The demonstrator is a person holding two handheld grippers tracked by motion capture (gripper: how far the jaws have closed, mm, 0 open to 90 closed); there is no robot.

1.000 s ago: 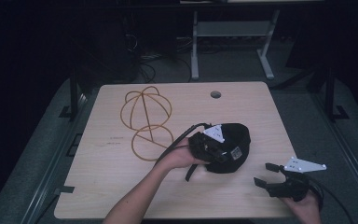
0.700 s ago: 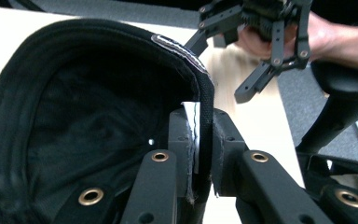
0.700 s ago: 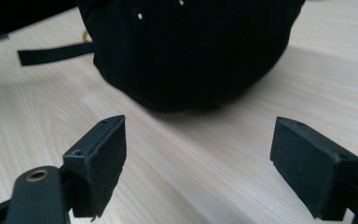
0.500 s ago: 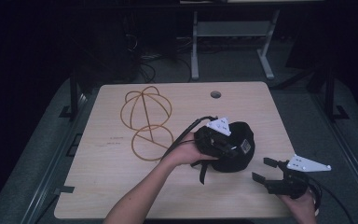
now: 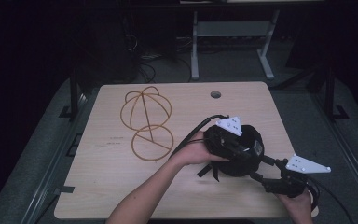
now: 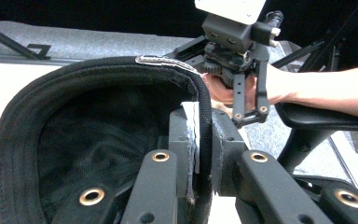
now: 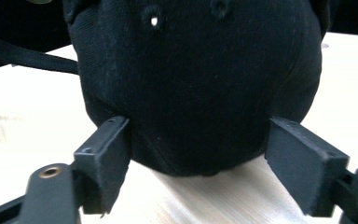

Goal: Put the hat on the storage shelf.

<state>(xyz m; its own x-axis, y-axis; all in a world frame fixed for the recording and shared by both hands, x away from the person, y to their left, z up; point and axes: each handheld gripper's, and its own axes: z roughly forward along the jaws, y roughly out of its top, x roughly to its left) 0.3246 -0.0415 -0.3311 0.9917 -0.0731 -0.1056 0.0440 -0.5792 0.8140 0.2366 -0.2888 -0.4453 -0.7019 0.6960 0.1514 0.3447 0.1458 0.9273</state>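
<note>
A black cap [image 5: 244, 161] hangs just above the wooden table [image 5: 121, 186], right of centre. My left gripper [image 5: 248, 150] is shut on its rim. In the left gripper view the pads [image 6: 184, 140] pinch the rim's band, and the cap's hollow inside [image 6: 98, 135] faces the camera. From the lower right, my right gripper [image 5: 259, 169] reaches in, and its wide-apart jaws have just been closing with the cap's crown [image 7: 196, 84] between them. One pad [image 7: 107, 158] sits at the crown's side without squeezing it. The right gripper [image 6: 248, 112] also stands behind the rim in the left gripper view.
A bent wire frame of loops [image 5: 147, 123] lies flat on the table's left half. A round hole [image 5: 216, 94] sits near the far edge. Beyond the table stands a metal rack [image 5: 228, 32] on the dark floor.
The left hand has carried the cap up and to the right, toward the right gripper. The right gripper's jaws now reach around the cap's crown.
</note>
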